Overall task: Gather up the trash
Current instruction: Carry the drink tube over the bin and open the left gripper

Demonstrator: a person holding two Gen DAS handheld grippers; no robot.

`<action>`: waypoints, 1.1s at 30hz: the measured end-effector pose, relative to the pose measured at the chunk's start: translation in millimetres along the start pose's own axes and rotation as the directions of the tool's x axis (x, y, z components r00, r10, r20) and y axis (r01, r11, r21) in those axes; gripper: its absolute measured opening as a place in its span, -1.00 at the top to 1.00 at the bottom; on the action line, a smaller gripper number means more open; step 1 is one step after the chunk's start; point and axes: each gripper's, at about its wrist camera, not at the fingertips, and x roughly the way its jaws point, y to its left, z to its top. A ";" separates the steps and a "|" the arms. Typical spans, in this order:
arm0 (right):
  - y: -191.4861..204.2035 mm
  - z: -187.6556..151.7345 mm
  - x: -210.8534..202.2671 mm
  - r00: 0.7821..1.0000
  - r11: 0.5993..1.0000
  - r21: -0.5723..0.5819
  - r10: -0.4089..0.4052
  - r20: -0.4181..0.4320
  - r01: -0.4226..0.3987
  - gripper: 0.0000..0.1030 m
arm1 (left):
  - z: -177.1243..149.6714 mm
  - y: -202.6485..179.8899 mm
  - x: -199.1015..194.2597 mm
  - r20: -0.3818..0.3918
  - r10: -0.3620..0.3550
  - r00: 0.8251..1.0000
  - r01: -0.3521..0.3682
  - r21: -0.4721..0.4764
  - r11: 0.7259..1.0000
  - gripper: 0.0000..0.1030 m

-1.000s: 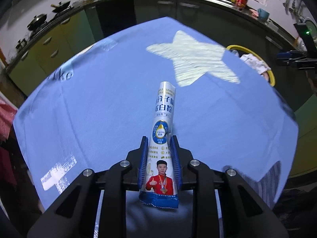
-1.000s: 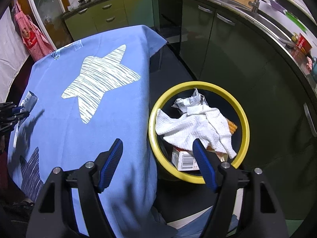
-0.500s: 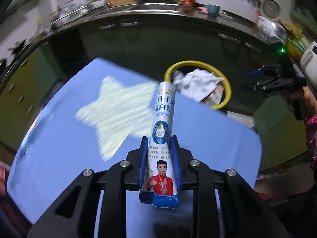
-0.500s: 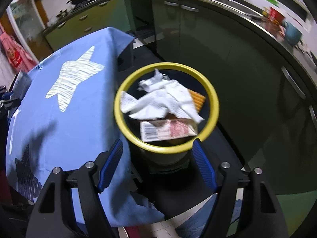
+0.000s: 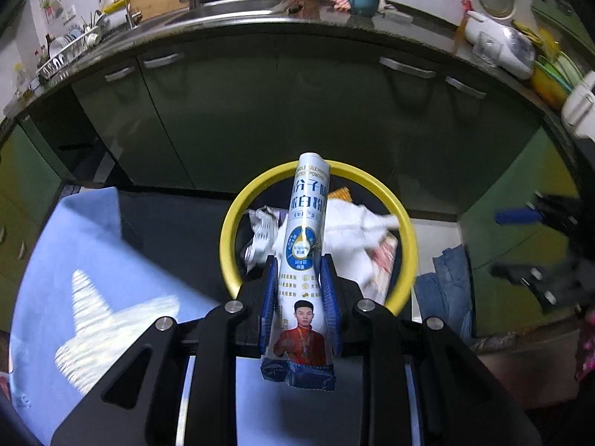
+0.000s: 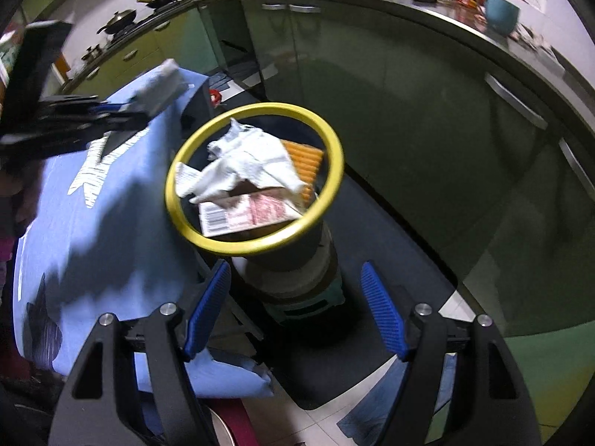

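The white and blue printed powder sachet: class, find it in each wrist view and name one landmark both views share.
Left wrist view: the white and blue printed powder sachet stands at lower centre, clamped in the left tool, overlapping the bin.
Right wrist view: a blurred grey shape at upper left, over the blue cloth.
Shared landmark: the yellow-rimmed trash bin.

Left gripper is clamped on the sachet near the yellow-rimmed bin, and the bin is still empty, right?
Not empty. The bin already holds a white cloth and a carton, as the right wrist view shows. The left gripper is clamped on the sachet near it.
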 end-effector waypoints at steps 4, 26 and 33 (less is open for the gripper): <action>-13.3 -4.3 4.1 1.000 1.000 0.023 0.000 -0.009 0.000 -0.34 | 18.5 6.2 35.8 -0.022 0.007 1.000 -0.008 -0.041 0.999 0.54; 27.8 -9.2 6.5 0.996 0.995 -0.044 0.090 0.009 -0.089 -0.37 | -131.8 -6.1 -123.1 0.245 0.192 0.950 -0.147 -0.191 0.971 -0.91; 76.9 -20.6 3.1 0.992 0.987 -0.106 0.127 0.020 -0.124 -0.37 | -266.0 36.8 -184.2 0.171 0.383 0.908 -0.233 -0.554 0.799 -0.91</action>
